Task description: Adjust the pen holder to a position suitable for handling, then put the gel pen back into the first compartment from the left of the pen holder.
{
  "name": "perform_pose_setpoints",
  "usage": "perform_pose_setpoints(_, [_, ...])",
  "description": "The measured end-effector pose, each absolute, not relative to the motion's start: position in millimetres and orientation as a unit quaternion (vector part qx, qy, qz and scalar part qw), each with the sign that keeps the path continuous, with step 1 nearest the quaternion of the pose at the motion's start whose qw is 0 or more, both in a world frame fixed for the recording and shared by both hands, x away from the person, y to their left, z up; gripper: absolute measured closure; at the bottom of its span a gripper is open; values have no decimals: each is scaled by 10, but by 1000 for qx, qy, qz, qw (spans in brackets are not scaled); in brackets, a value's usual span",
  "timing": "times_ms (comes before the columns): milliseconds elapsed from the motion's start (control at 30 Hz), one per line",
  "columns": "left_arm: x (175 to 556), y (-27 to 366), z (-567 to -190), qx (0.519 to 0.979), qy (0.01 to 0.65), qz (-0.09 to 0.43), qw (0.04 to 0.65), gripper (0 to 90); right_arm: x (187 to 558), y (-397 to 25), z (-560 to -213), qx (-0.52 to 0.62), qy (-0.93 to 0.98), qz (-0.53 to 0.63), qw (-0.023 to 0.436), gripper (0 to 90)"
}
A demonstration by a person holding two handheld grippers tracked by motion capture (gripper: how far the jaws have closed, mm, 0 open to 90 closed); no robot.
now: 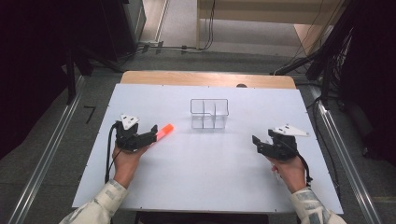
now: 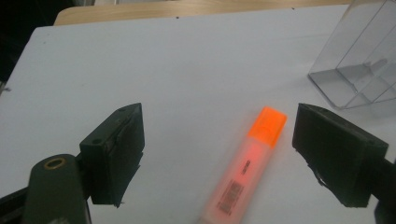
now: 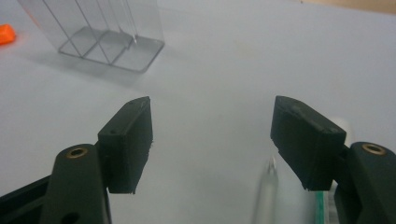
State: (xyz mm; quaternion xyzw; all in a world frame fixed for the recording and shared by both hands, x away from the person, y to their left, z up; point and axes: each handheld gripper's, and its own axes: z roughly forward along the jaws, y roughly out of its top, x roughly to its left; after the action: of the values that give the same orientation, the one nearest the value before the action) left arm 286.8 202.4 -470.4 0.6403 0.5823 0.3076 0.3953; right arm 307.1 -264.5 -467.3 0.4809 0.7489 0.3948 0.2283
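An orange highlighter (image 2: 247, 163) lies on the white table (image 1: 210, 168), its cap (image 2: 267, 125) pointing away from me. My left gripper (image 2: 219, 126) stands open around it, jaws wide on either side and touching nothing. In the high view the left gripper (image 1: 148, 134) sits at the left with the highlighter (image 1: 164, 131) poking out toward a clear divided organizer (image 1: 209, 113). My right gripper (image 1: 261, 141) is at the right, open (image 3: 212, 123) and empty. A pale pen (image 3: 266, 196) lies on the table just below its right jaw.
The organizer (image 3: 107, 28) stands upright at the table's middle back, with several empty compartments. A wooden strip (image 1: 208, 78) edges the far side of the table. Cables and dark stands (image 1: 322, 56) crowd the floor beyond. A green-marked item (image 3: 320, 205) lies beside the pen.
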Motion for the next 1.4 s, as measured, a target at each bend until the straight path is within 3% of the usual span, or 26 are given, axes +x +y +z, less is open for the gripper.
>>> perform_pose_setpoints(333, [2501, 2281, -4758, 615, 601, 339, 383, 142, 2663, -2943, -4710, 495, 729, 405, 245, 257])
perform_pose_setpoints(1400, [2589, 2319, -4840, 617, 610, 324, 376, 141, 2785, -2990, -4783, 521, 719, 390, 245, 256])
